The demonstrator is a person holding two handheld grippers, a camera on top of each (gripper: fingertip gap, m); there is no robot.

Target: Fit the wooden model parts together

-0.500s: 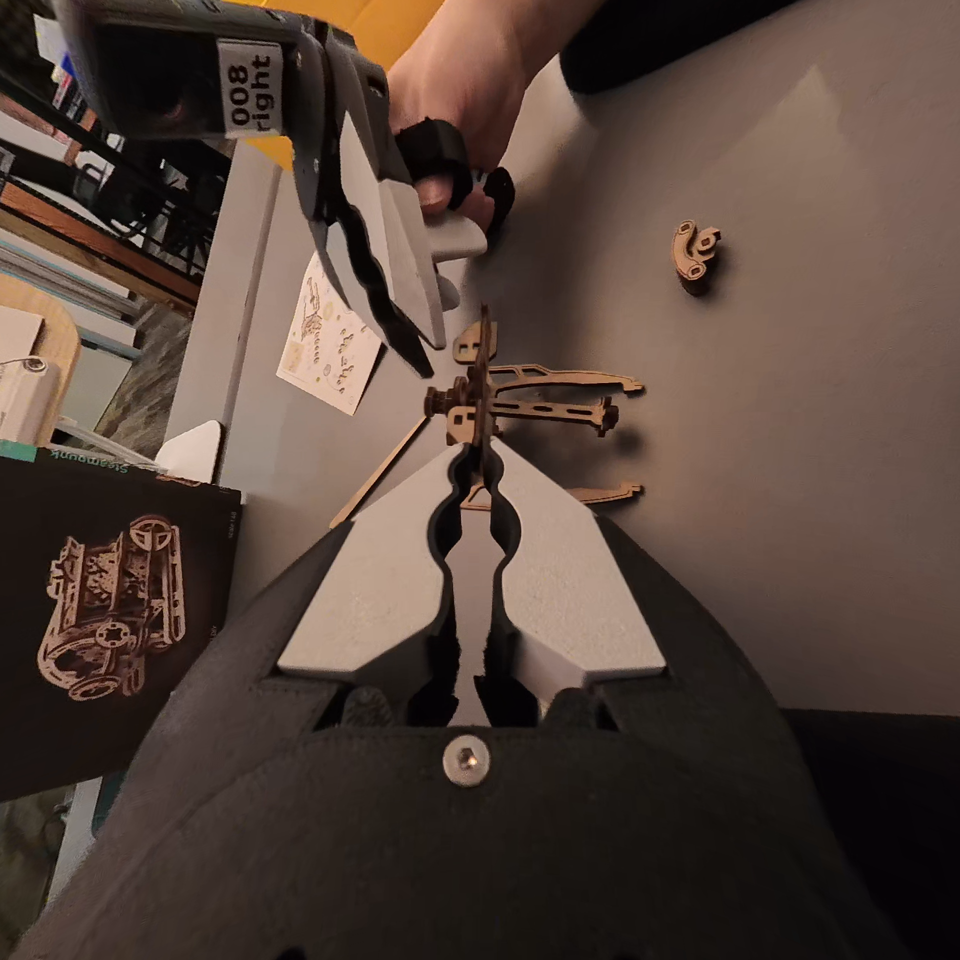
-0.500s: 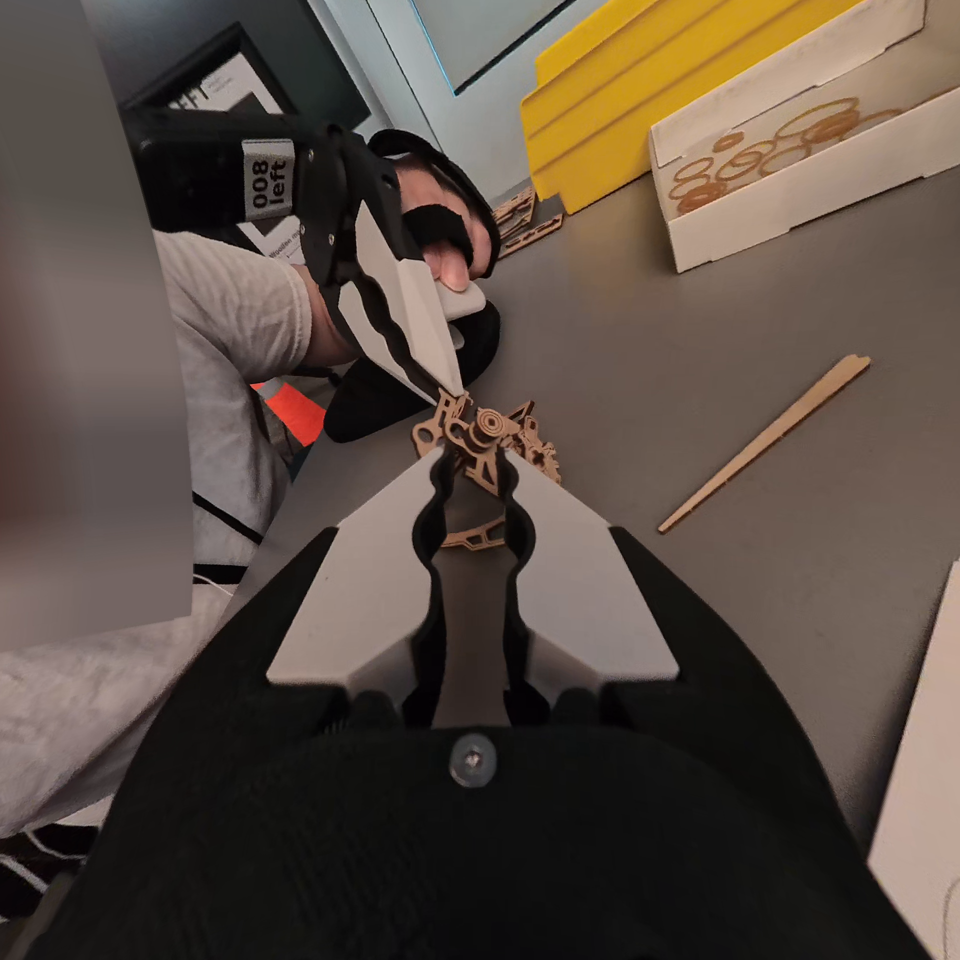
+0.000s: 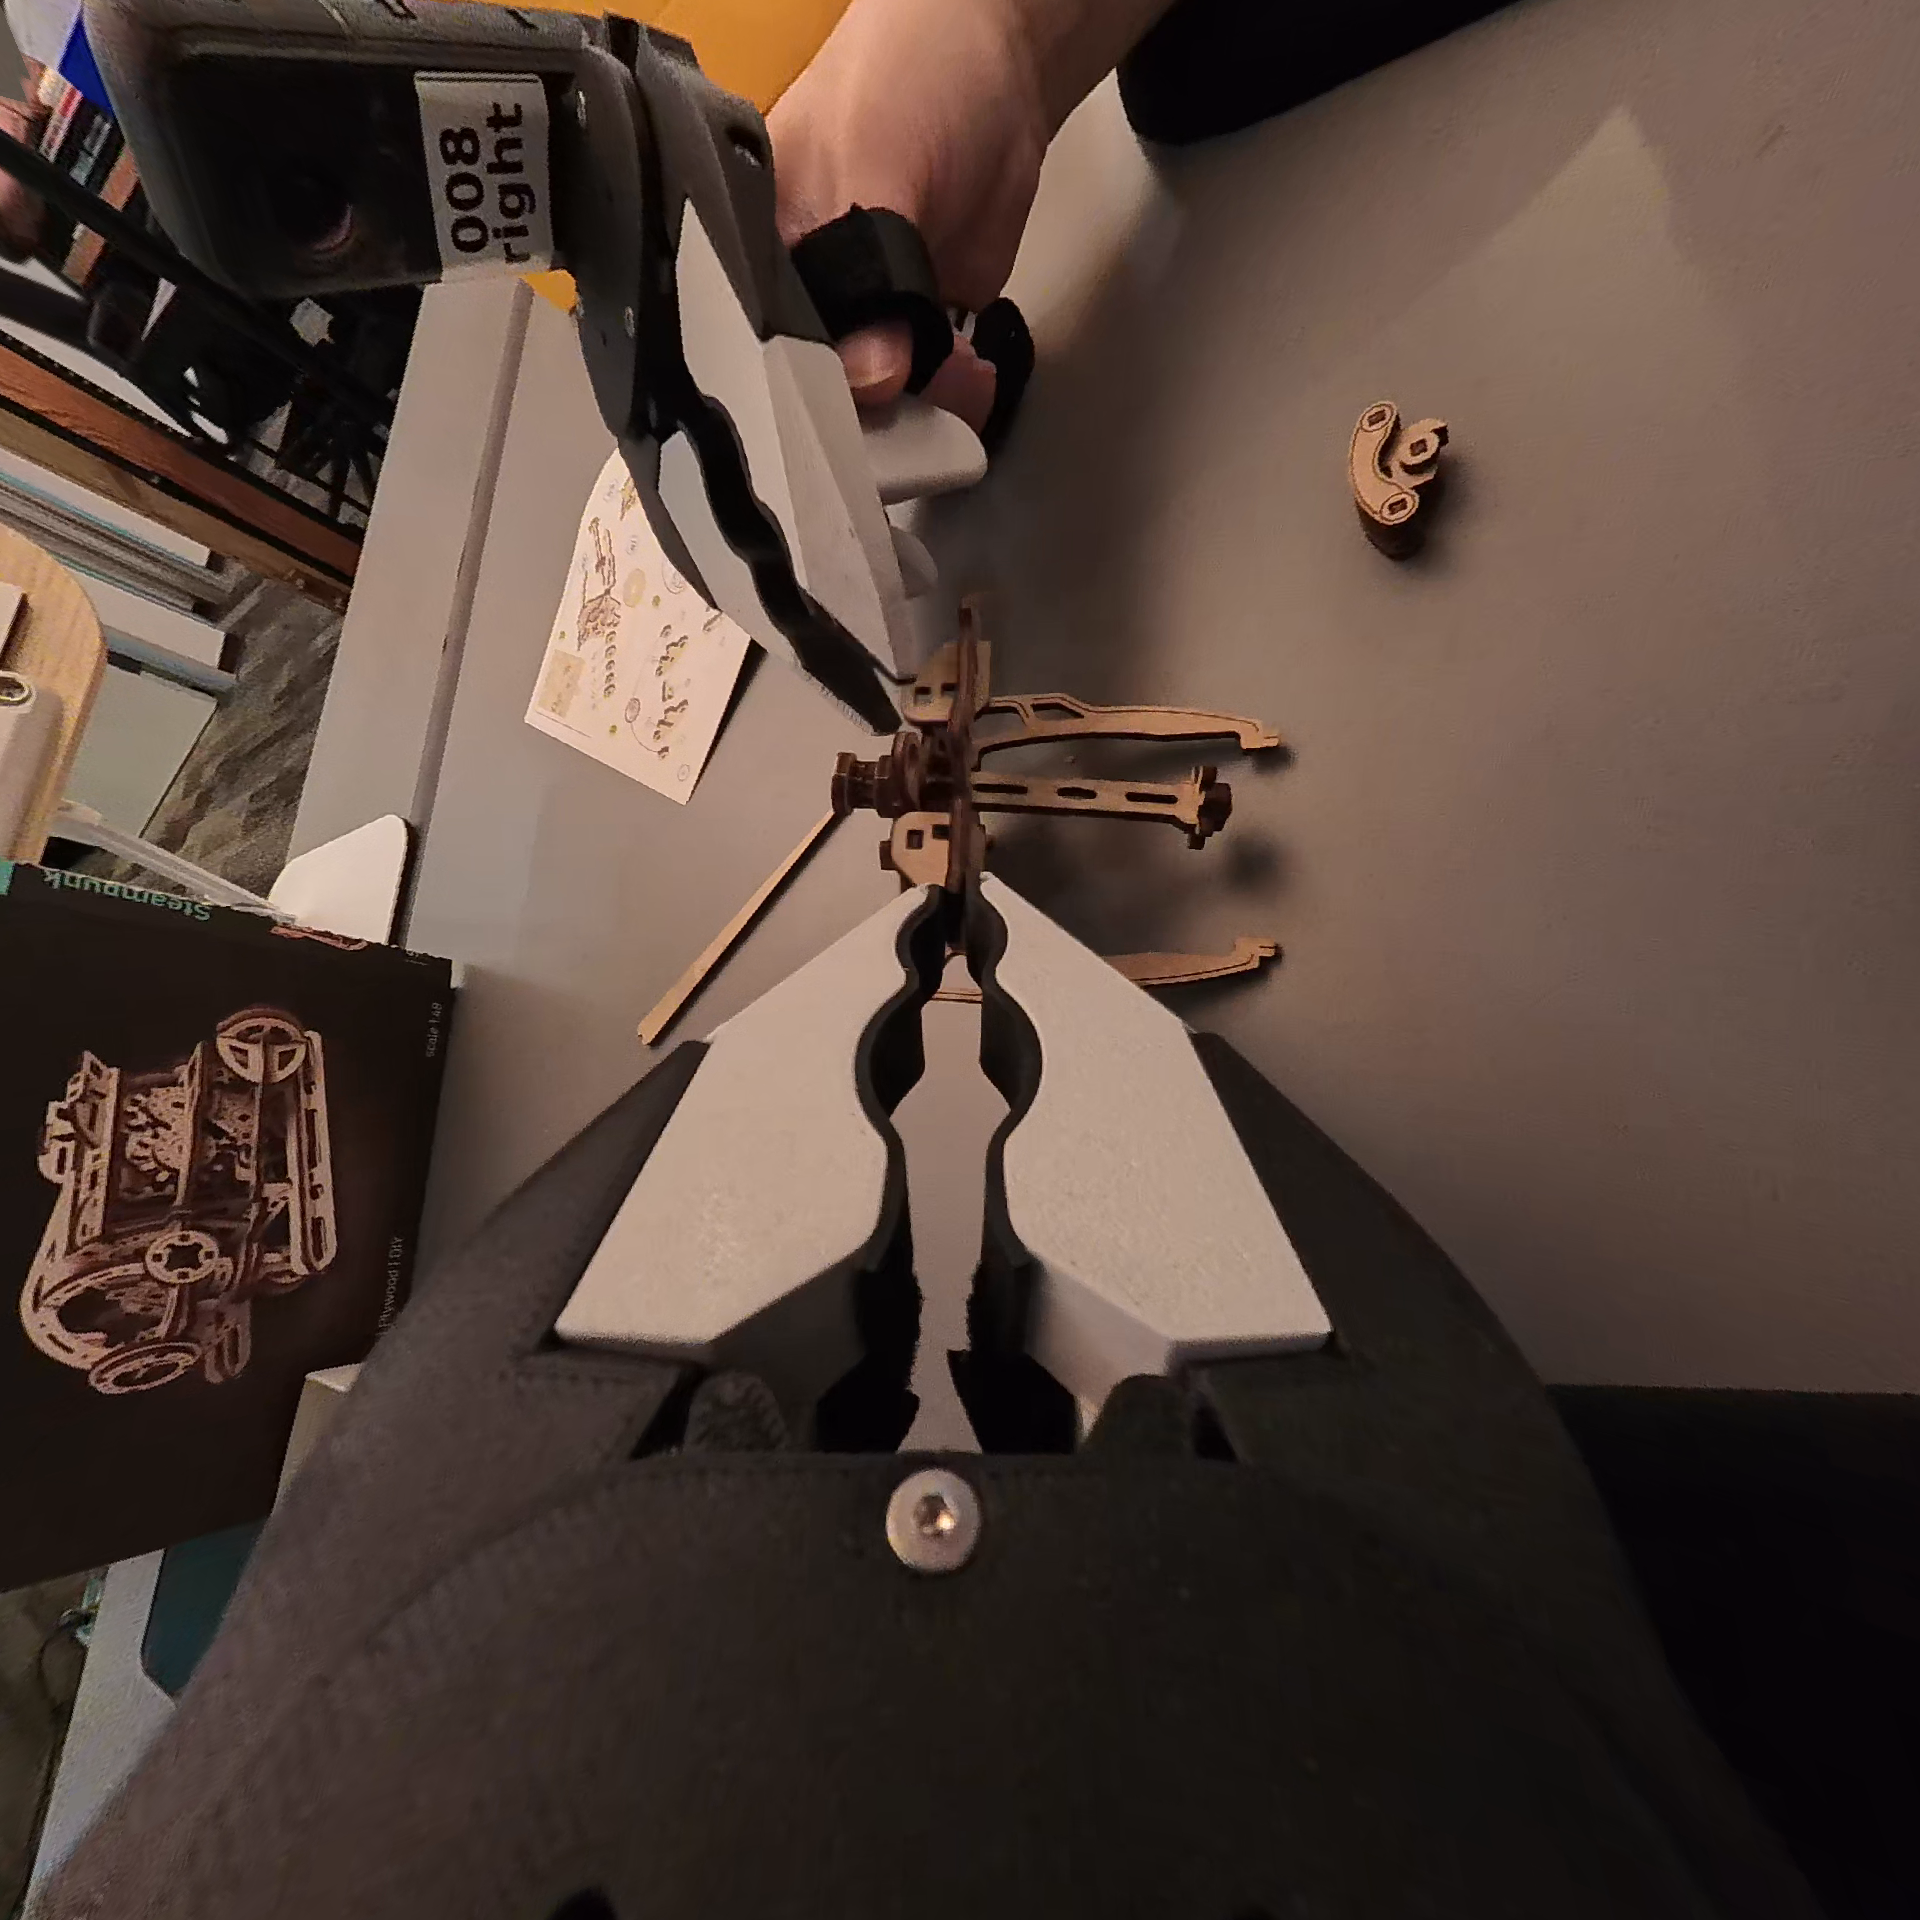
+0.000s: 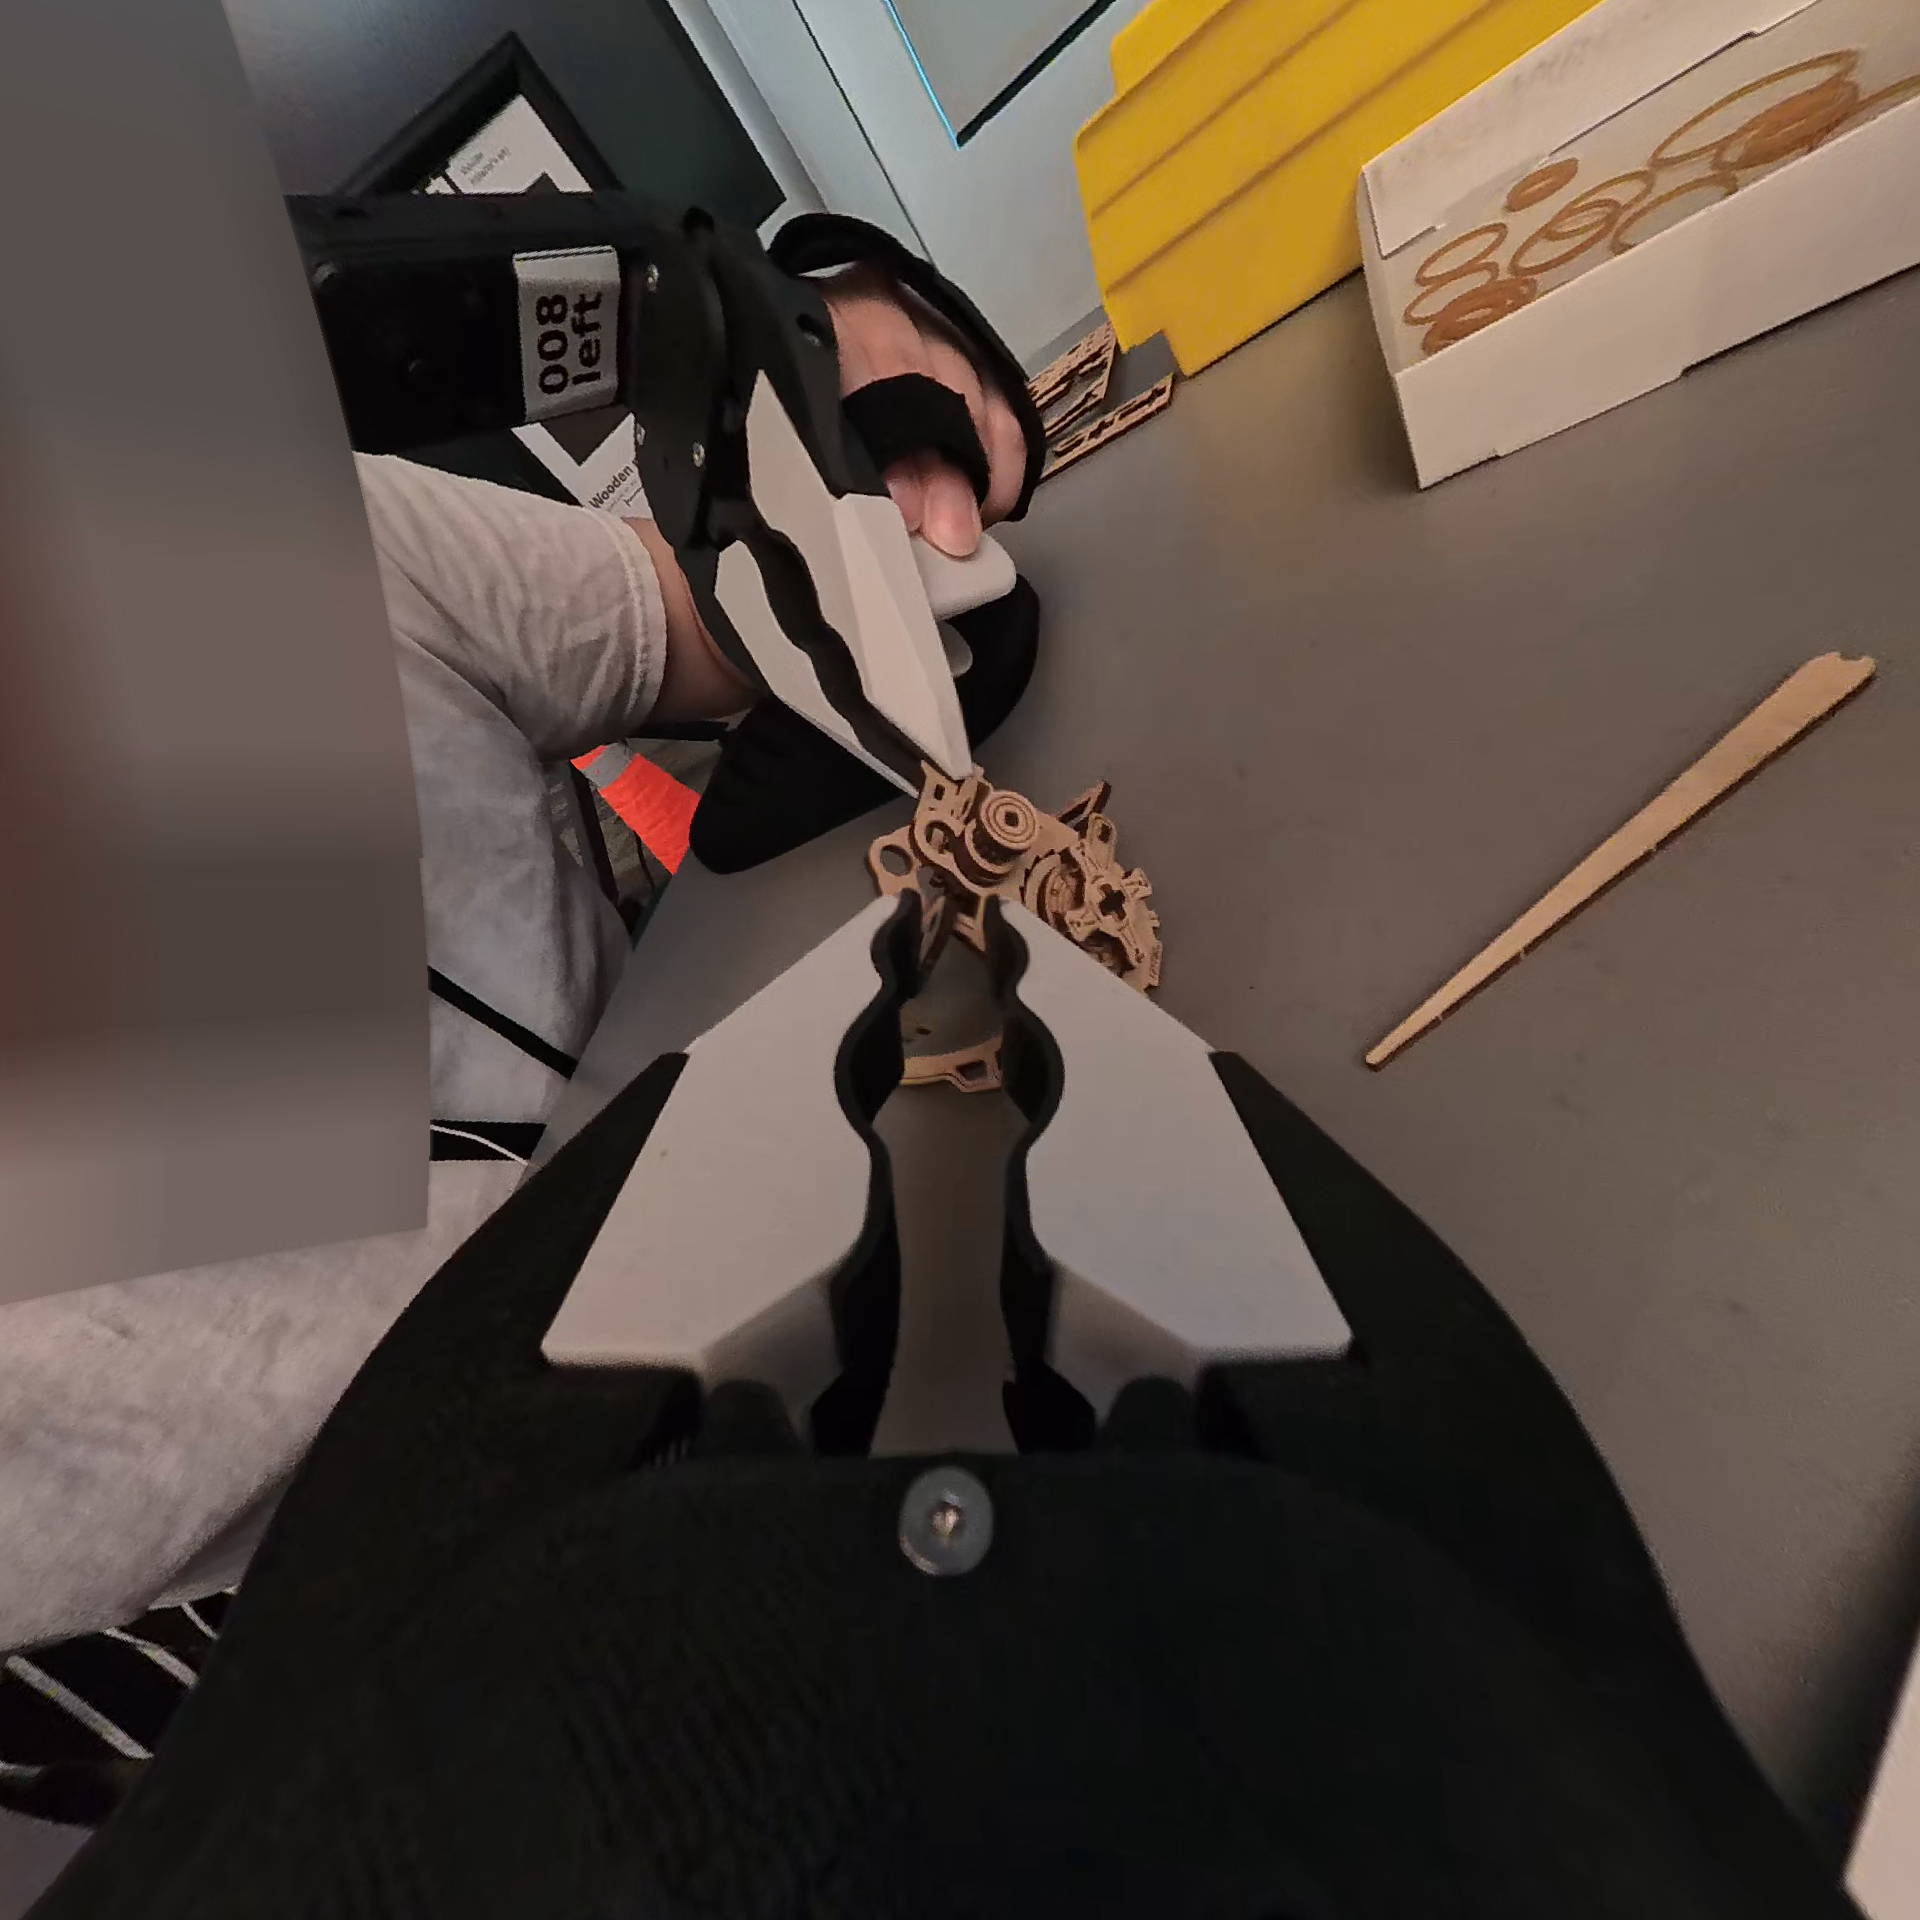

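Labels: a white tag on each gripper body.
Model: tan laser-cut plywood, gears, slotted arms.
My left gripper: clamped on model's plate.
My right gripper: clamped on its hub.
Stick: well right of model.

Black hand-held gripper, grey fingers

I am looking across a grey table lying in dim, warm light. Yellow panels are leaning against a pale wall at its far edge, and a rounded wooden tabletop is showing beyond its side.
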